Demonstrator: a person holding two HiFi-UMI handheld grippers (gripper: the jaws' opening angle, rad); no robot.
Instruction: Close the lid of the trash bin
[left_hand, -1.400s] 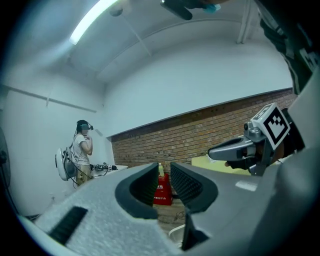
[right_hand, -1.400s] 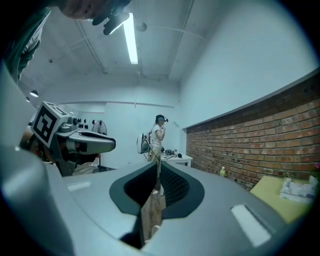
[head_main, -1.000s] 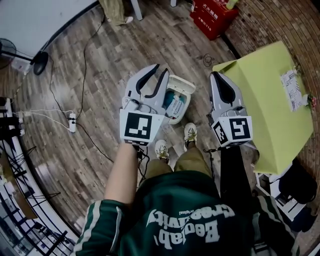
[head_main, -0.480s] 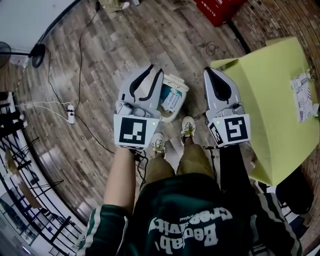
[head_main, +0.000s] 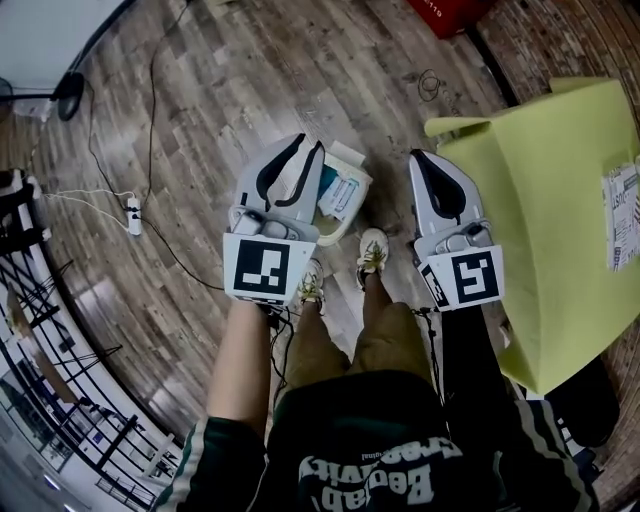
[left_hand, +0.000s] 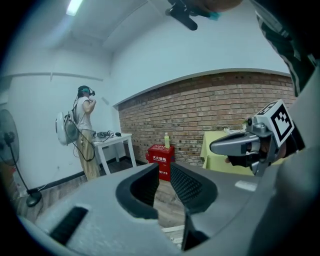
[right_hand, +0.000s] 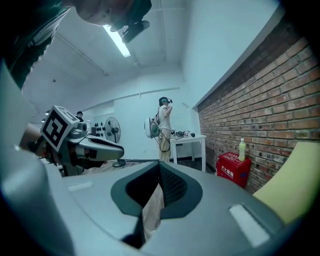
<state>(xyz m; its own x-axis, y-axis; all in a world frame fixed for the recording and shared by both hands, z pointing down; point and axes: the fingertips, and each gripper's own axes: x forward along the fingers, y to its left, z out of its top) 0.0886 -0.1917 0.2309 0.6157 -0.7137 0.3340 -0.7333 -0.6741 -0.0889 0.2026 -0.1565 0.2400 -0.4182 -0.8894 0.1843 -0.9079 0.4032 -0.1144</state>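
Nearest, the person's shoes (head_main: 372, 250) stand on the plank floor (head_main: 230, 90) just this side of the white trash bin (head_main: 358, 208), which sits open with blue and white contents showing; the left gripper (head_main: 308, 143) overlaps the bin's left edge in the head view, its jaws spread with only floor seen between them, having just closed a little; whether it touches the bin I cannot tell; the right gripper (head_main: 418, 155) is held to the bin's right, apart from it, its jaw tips pressed together on nothing; just beside that gripper stands a table under a yellow cloth (head_main: 540, 220); off to the left a power strip (head_main: 133, 215) lies on the floor with its cables; farther away a red box (left_hand: 160, 159) with a bottle (left_hand: 166, 140) on top stands by the brick wall (left_hand: 210, 115); farthest, another person (left_hand: 84, 127) stands at a white table (left_hand: 112, 141).
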